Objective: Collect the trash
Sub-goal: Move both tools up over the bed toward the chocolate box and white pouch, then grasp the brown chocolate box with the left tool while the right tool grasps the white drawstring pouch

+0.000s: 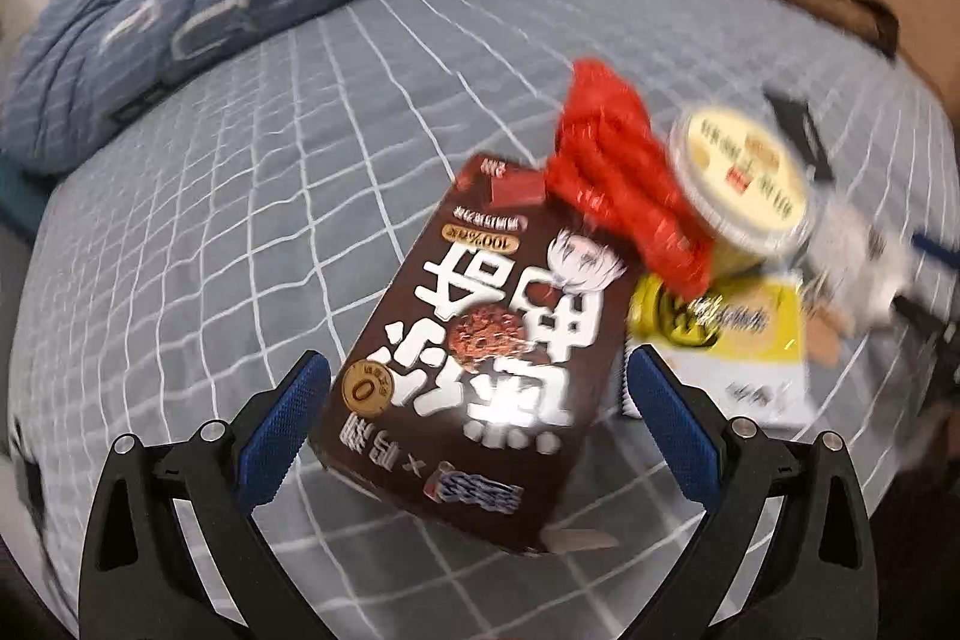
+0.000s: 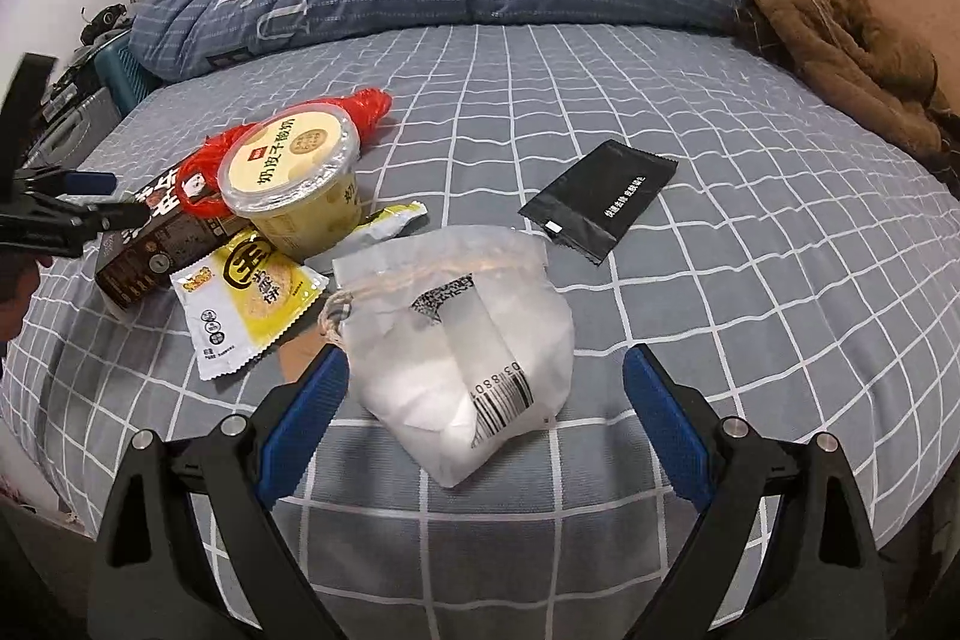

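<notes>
On a checked bed (image 2: 690, 112), the left tool (image 1: 480, 424) stands open astride a brown snack box (image 1: 480, 352) without touching it. The right tool (image 2: 486, 418) gapes around a white plastic bag (image 2: 474, 340). A red bag (image 1: 618, 184) and yellow cup (image 2: 294, 172) at one o'clock from the box blur badly in the left view. A black packet (image 2: 600, 202) lies at one o'clock from the white bag. A yellow wrapper (image 2: 252, 304) is partly hidden under the cup.

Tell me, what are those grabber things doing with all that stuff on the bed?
A person is collecting trash off the bed. The left tool is open around a brown box, not squeezing yet. The right tool is open over a white plastic bag. A yellow cup, snack wrappers and a black packet wait.
</notes>
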The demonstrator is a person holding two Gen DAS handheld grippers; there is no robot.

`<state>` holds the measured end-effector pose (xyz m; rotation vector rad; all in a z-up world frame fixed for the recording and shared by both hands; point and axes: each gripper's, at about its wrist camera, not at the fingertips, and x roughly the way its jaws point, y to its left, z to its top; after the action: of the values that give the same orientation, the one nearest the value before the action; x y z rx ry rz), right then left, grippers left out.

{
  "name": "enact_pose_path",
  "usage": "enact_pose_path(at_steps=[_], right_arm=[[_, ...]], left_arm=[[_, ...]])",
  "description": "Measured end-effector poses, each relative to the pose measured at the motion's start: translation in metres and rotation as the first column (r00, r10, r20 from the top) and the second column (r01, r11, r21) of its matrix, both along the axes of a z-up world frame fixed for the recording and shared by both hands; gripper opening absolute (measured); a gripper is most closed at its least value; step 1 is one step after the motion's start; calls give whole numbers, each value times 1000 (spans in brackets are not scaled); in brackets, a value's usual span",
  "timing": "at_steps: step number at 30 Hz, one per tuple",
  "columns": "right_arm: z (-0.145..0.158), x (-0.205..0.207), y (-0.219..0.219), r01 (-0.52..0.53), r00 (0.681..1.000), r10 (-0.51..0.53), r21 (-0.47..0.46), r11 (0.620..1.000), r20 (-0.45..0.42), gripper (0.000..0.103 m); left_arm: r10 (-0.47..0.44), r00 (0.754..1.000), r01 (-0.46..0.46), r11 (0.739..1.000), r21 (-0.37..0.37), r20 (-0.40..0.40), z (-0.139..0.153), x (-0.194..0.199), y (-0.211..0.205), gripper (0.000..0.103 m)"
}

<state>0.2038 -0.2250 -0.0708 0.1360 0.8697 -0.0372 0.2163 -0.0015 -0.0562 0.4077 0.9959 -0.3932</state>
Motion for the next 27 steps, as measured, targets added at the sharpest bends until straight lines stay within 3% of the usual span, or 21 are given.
enact_pose_path(at_steps=[4,10,16,22,25,27], right_arm=[[-2,2,-3,3,1000,-3,17,1000,-4,89],[-6,5,0,-8,1000,8,30,1000,-10,89],[-8,6,3,-18,1000,18,39,999,-16,88],[-13,9,4,-22,999,23,44,999,-27,88],[-14,11,4,-18,999,20,58,998,-30,82],[-16,12,4,-19,999,21,59,998,-34,78]], left_arm=[[-45,997,44,999,-26,-60,-7,11,5,98],[-78,993,75,996,-43,-84,-8,19,4,98],[-148,981,155,987,46,-127,-13,24,-2,98],[-162,968,166,986,4,-191,-21,36,0,98],[-162,969,168,986,15,-188,-29,36,-2,97],[-156,972,153,988,-30,-174,-30,35,1,96]])
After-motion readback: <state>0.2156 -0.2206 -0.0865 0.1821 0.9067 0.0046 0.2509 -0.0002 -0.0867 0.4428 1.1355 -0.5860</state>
